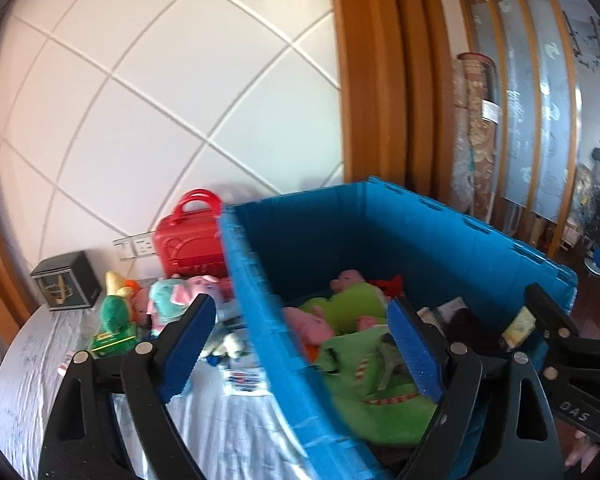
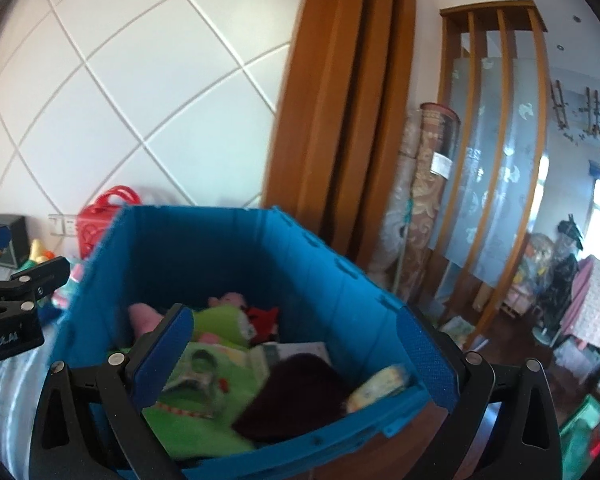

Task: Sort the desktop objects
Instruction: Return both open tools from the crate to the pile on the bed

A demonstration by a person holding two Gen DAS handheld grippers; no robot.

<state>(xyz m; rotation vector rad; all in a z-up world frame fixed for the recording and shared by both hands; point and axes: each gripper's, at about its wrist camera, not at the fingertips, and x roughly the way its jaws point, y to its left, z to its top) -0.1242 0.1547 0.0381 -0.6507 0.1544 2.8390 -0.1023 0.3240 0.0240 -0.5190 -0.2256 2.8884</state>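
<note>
Currently both grippers are spread wide, nothing between the pads. No earlier view, so only the static state.

Left gripper (image 1: pixel 300 344): jaws straddle the near-left wall of the blue crate (image 1: pixel 420 232); the left pad hangs over the table side, the right pad over the crate interior. Neither pad touches the wall, as far as the blur allows.

Right gripper (image 2: pixel 296 356): left pad sits over the crate contents, right pad is at the crate's right corner; contact there can't be judged.

Sorted items are in the crate: green plush (image 1: pixel 352 304), pink plush (image 1: pixel 312 326), dark maroon item (image 2: pixel 296 392), yellowish roll (image 2: pixel 380 388), a green cloth with red-white trim (image 2: pixel 188 412) and a clear shiny object (image 2: pixel 200 376) lying on it.

Unsorted items are on the grey tablecloth (image 1: pixel 228 432), left of the crate: green-and-yellow toy (image 1: pixel 116 304) on a green box (image 1: pixel 114 340), teal and pink plush pile (image 1: pixel 180 292), red handbag-style case (image 1: pixel 190 240) by the wall, black box (image 1: pixel 66 280) at the far left.
</note>
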